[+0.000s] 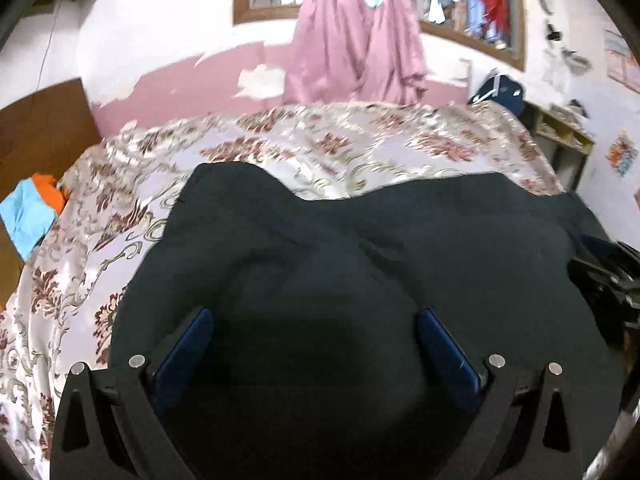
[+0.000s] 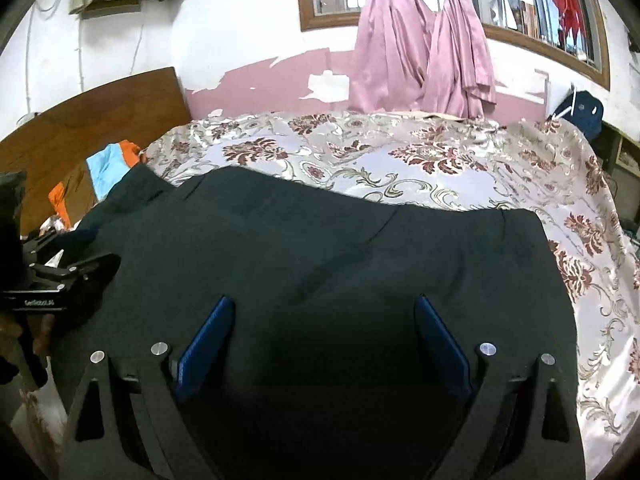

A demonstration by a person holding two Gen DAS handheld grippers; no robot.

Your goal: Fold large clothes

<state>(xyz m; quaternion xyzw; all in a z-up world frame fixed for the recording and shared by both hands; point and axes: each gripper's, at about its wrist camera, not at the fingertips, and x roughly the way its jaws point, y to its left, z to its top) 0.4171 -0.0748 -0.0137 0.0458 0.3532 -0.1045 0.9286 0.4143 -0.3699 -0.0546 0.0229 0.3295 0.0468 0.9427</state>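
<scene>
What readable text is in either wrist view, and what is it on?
"GetRobot.AI", as best it reads (small, slightly blurred): white print on the black body of the left gripper, at the left edge of the right wrist view.
Wall pictures in the left wrist view: too blurred to read.
Dark garment, floral bedspread: no text.

A bed with a shiny cream bedspread with dark red flower pattern (image 2: 420, 160) carries a large dark, nearly black garment (image 2: 320, 248), lying flat. At the bedspread's left edge lies a blue and orange cloth (image 2: 108, 164), beside the garment.
</scene>
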